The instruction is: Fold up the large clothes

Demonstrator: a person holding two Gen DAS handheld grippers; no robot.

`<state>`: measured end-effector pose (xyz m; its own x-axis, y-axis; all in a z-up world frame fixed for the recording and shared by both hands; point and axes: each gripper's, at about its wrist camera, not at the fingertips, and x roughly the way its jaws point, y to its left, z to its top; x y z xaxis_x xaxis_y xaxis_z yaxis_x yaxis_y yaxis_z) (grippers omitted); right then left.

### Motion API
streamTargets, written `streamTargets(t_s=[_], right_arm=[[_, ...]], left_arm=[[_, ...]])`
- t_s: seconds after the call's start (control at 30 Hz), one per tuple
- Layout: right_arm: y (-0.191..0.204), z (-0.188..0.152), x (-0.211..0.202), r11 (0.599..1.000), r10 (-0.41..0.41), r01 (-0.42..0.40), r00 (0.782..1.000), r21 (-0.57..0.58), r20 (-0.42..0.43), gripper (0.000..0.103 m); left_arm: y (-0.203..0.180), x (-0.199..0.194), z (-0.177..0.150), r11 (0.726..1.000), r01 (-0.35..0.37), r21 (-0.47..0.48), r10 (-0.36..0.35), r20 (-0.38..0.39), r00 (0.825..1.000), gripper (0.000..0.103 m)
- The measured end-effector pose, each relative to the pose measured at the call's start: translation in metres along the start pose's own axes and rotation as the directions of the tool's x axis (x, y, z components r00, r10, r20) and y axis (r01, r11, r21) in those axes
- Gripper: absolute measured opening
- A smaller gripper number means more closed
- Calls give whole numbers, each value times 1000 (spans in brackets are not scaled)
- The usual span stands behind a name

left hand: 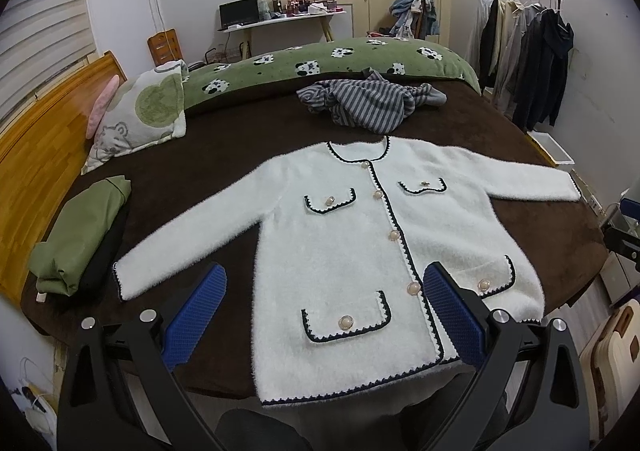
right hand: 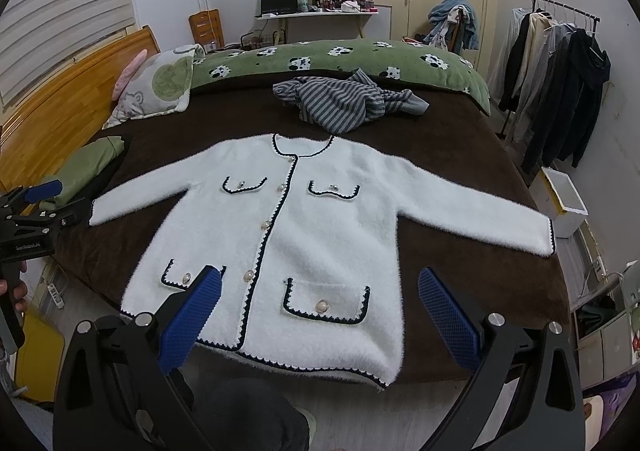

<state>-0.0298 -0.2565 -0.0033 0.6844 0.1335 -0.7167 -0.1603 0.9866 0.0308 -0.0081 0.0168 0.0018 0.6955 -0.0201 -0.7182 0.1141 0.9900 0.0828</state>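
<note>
A fluffy white cardigan with dark trim, round buttons and pockets lies flat, face up, on the brown bed cover, sleeves spread out to both sides. My left gripper hovers open above its lower hem with nothing between its blue pads. In the right wrist view the same cardigan lies spread, and my right gripper is open above the hem's right half, holding nothing. The left gripper also shows at the far left edge there, held by a hand.
A crumpled striped garment lies beyond the collar. Folded green and black clothes sit at the bed's left. A pillow and green blanket lie further back. A clothes rack and white bin stand right.
</note>
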Motion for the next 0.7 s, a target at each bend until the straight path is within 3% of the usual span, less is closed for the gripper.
streamTargets(t_s=[0.7], right_arm=[[-9,-7,1,999,-6,6,1000,38,-12,97]], left_arm=[[-2,11,-3,999,33,-14,-34,-22,999,97]])
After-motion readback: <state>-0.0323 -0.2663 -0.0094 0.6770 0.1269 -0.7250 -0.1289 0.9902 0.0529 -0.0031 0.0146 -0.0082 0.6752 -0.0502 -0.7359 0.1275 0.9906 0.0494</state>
